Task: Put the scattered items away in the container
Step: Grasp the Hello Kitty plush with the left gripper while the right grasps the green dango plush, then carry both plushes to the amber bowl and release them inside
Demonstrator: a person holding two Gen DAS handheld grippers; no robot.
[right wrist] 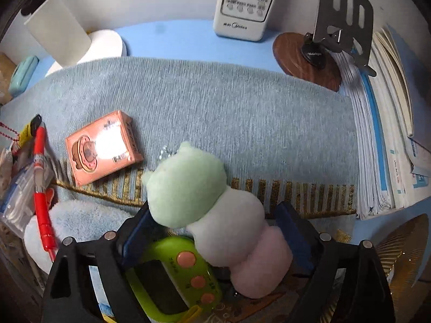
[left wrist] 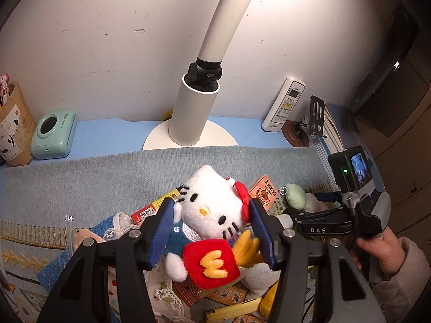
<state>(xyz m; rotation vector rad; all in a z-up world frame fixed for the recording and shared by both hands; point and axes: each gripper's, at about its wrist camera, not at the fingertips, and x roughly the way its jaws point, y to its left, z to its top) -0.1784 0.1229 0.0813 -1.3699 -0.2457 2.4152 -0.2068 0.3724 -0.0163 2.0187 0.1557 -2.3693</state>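
A white Hello Kitty plush [left wrist: 210, 202] with a red bow and a red fries pouch fills my left gripper [left wrist: 211, 203]; both blue pads press its sides, so the gripper is shut on it above a pile of cloth and small items. My right gripper [right wrist: 214, 206] stands open around a green, white and pink plush [right wrist: 204, 202] lying on the grey-blue mat [right wrist: 215, 107] and partly over a lime handheld game [right wrist: 172, 277]. The left wrist view shows the right gripper [left wrist: 301, 212] too. A clear plastic edge [left wrist: 70, 231] shows at lower left; I cannot tell whether it is the container.
A pink box [right wrist: 103, 148], a red pen [right wrist: 41, 188] and a pale blue fluffy item [right wrist: 80, 223] lie on the mat. Behind it stand a white lamp [left wrist: 194, 113], a mint printer [left wrist: 54, 134], a remote [right wrist: 245, 0] and a phone stand [right wrist: 344, 13]. Stacked papers [right wrist: 377, 134] line the right edge.
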